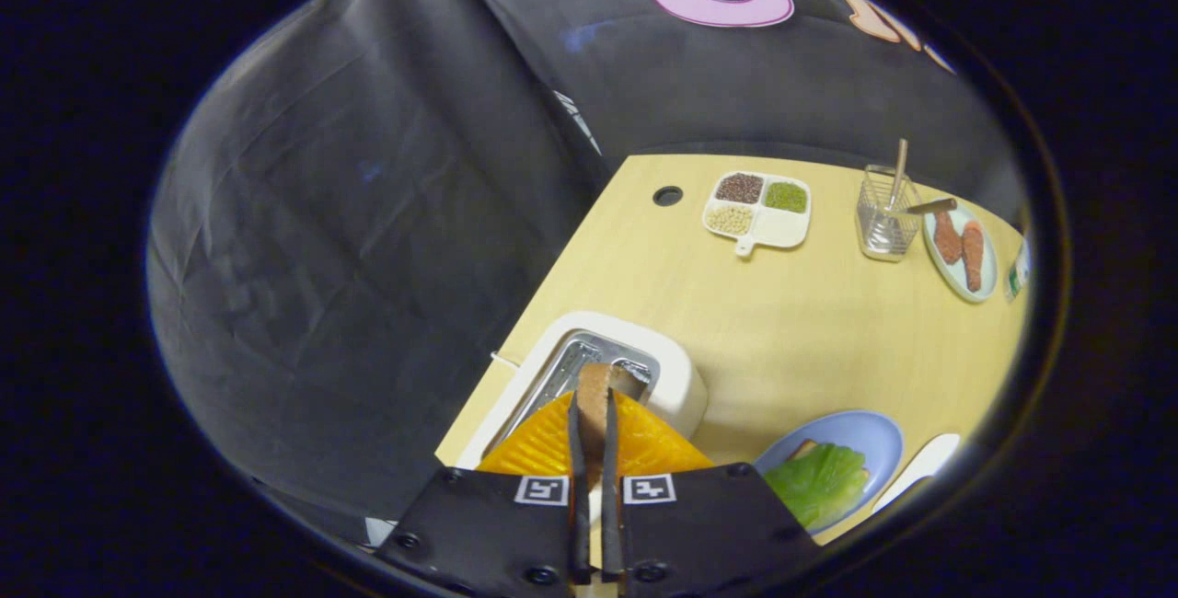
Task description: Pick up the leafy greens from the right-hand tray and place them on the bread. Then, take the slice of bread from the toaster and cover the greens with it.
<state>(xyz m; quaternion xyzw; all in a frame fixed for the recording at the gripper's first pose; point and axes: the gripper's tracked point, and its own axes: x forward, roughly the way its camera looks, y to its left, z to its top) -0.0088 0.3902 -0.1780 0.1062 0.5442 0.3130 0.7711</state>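
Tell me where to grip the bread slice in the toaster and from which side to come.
Grip the bread slice by its top edge, coming from above: it stands on edge in the toaster slot, so only that edge is free. The gripper already has it thinly between its orange fingers, one on each flat face.

A staged kitchen booth: black cloth wall behind a wooden table bearing a toaster and food plates.
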